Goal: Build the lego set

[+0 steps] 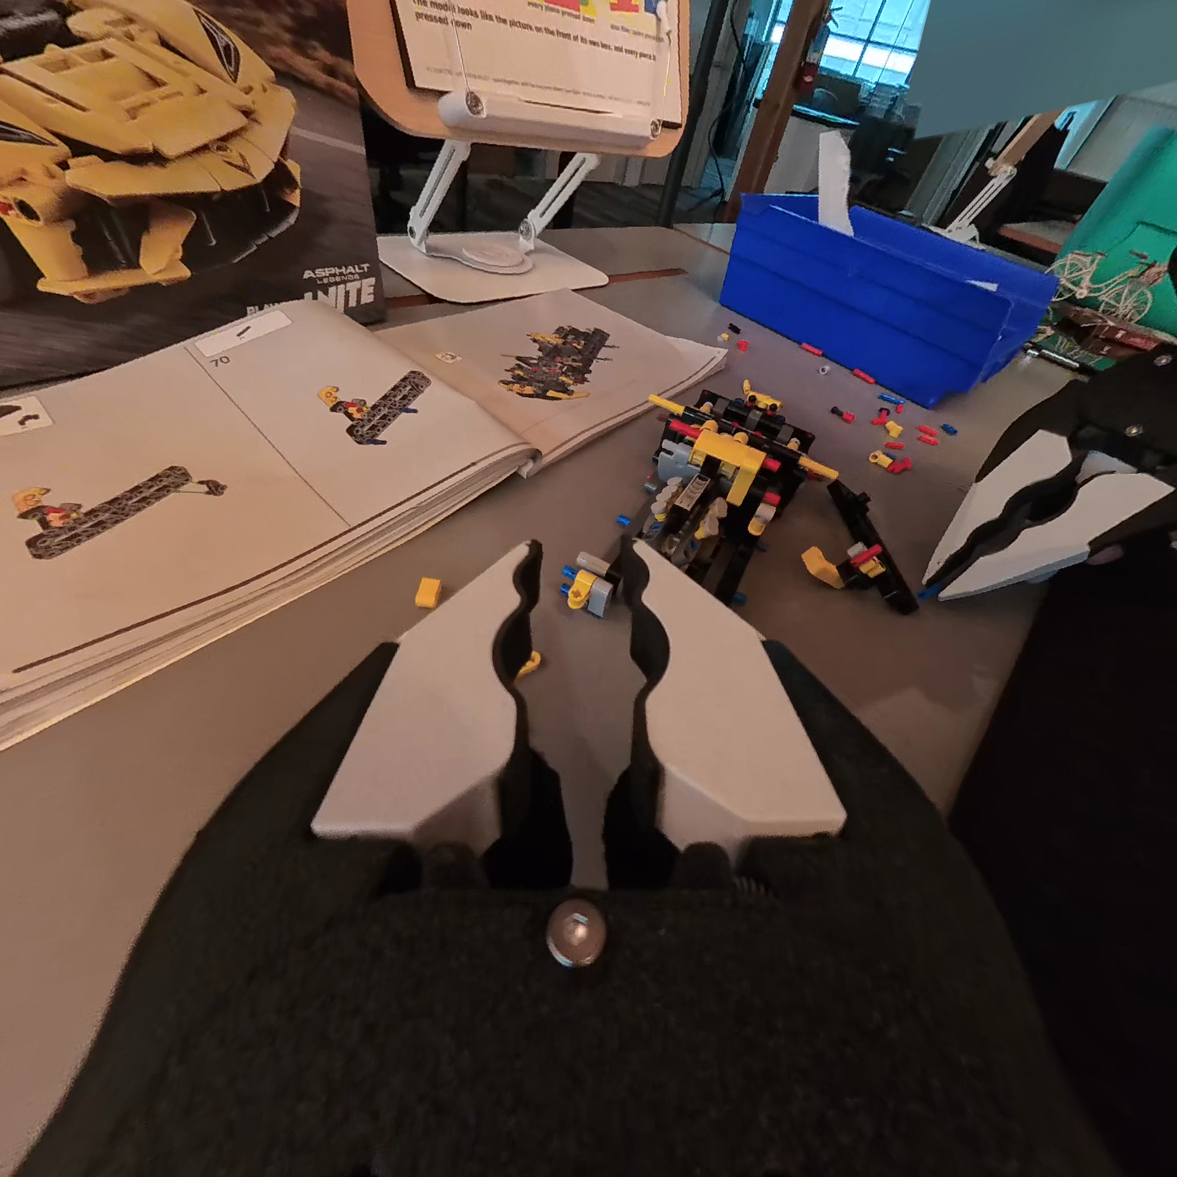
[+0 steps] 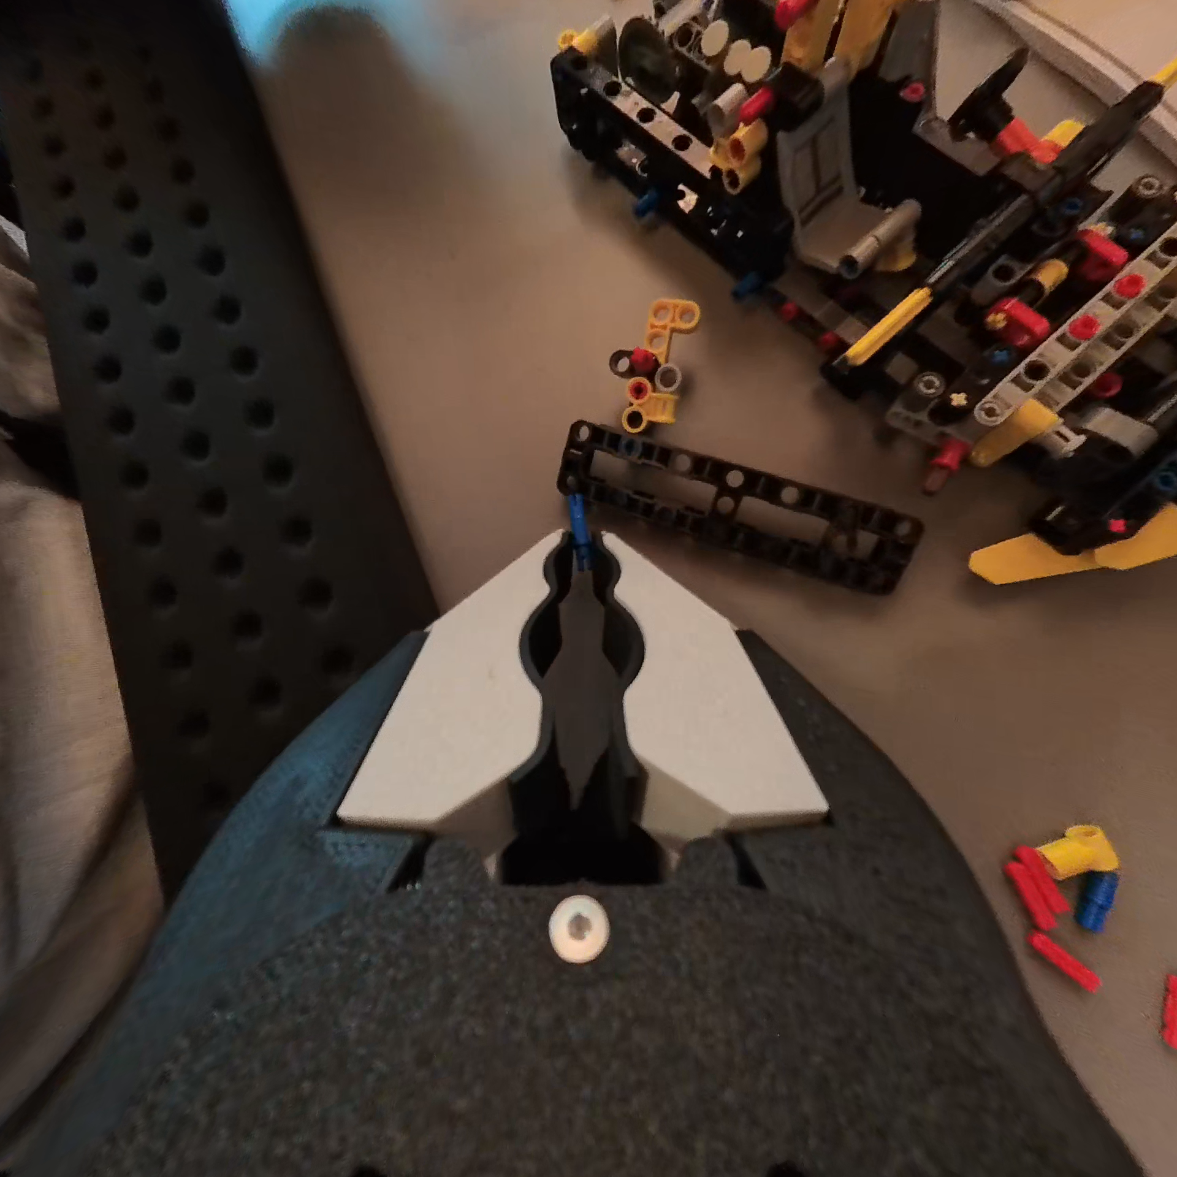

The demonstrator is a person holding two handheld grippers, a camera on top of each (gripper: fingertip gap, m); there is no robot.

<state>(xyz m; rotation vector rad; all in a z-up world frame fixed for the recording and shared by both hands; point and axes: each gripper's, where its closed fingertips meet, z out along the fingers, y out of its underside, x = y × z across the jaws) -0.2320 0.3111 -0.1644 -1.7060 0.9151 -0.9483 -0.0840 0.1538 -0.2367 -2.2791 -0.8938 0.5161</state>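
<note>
Chassis [image 1: 732, 471] part-built; loose pins [image 1: 898, 433] strewn on tabletop [image 1: 318, 732]. Right gripper [image 2: 583, 541] pinches blue pin [image 2: 579, 519] at black frame [image 2: 732, 503]; left gripper [image 1: 583, 554] narrowly parted, empty. Much remains.

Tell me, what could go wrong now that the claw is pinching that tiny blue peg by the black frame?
The right claw grips only the end of the blue peg, so it might twist or pop out while being pushed into the black frame. The frame lies loose on the table; pushing could slide it, since the left claw is open and not steadying it. A dropped peg could get lost among the scattered pieces.
</note>
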